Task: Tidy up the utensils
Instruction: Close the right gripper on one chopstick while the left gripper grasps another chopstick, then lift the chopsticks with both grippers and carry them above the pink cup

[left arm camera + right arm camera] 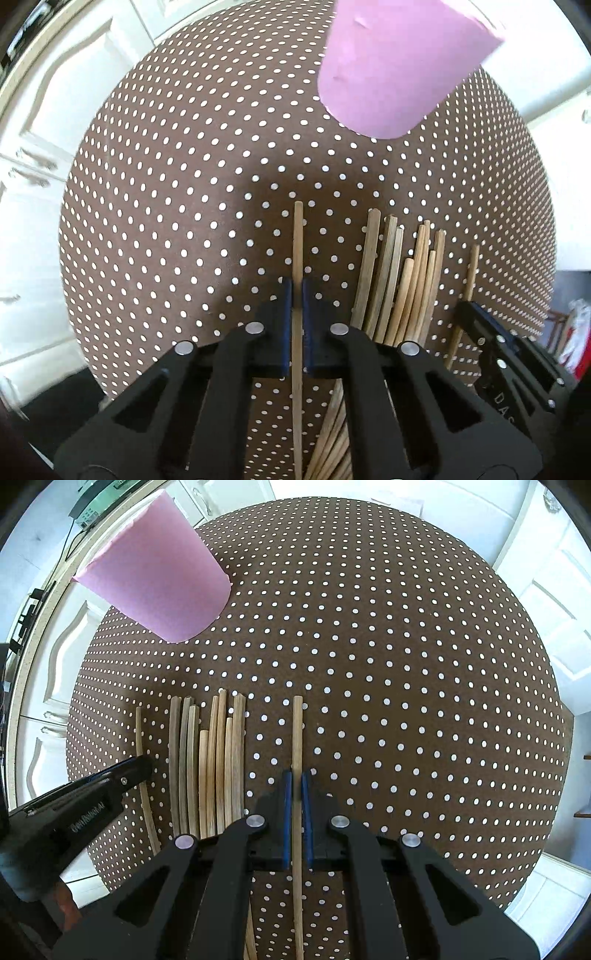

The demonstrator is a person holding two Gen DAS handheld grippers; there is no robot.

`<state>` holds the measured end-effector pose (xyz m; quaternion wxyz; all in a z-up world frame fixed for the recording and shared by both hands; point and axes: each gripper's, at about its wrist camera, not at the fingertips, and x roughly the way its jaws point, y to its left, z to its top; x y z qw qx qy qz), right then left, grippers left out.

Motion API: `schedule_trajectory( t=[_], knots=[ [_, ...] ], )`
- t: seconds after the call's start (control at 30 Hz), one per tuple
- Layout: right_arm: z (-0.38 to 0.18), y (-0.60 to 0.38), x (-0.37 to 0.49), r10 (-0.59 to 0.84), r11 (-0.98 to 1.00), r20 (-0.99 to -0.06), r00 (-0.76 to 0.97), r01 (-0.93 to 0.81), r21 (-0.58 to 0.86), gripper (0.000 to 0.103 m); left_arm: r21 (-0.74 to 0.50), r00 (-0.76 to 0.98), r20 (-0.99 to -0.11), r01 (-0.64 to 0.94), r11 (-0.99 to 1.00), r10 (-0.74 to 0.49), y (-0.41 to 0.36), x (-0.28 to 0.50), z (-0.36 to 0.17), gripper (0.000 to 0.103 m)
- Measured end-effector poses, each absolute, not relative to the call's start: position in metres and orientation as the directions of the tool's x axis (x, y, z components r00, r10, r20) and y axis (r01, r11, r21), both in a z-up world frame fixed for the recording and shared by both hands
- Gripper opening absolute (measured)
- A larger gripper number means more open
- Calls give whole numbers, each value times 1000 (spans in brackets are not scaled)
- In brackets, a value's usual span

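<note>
On left gripper [142, 766], lettering blurred, unreadable

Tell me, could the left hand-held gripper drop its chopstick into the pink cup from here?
Probably yes. The left hand-held gripper is shut on one chopstick, and only bare dotted tablecloth lies between it and the pink cup.

Chopsticks: ten were counted; one in the left tool [297, 291], one in the right tool [296, 779], eight in the loose bundle [207, 760] on the worktop [406, 664]; pink cup [159, 579]: one; tools: two.
</note>
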<state>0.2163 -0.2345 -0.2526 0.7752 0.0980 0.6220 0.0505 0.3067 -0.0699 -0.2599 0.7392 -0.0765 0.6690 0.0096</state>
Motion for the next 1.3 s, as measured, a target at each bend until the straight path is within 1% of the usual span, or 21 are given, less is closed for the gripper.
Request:
schedule_trajectory(
  t=[0.07,0.23,0.47,0.57,0.6,0.8,1.0,1.3],
  knots=[
    [-251,-240,214,216,971,-949,229,50,233,4,-148,128,-983,-137,979,-130,-55,300,-263,6],
    [-228,-253,203,232,964,-932,279,59,258,4,-184,197,-968,-144,972,-154,-54,302,-244,6],
    [-173,-264,198,256,955,-878,404,34,294,4,-165,298,-947,-139,976,-118,-54,302,-207,6],
    [-146,-264,201,260,953,-854,451,22,302,4,-173,349,-930,-133,976,-117,-41,295,-186,6],
    [-137,-263,203,263,952,-843,468,15,306,4,-171,362,-925,-129,977,-114,-26,277,-181,6],
    [-108,-258,218,268,953,-808,525,-21,302,4,-171,454,-885,-104,980,-107,3,263,-135,6],
    [-82,-254,227,280,952,-763,583,-67,297,4,-189,524,-844,-94,977,-113,6,248,-86,6],
    [-34,-255,233,292,951,-691,662,-121,286,4,-223,599,-792,-95,970,-123,12,250,-43,6]
  ],
)
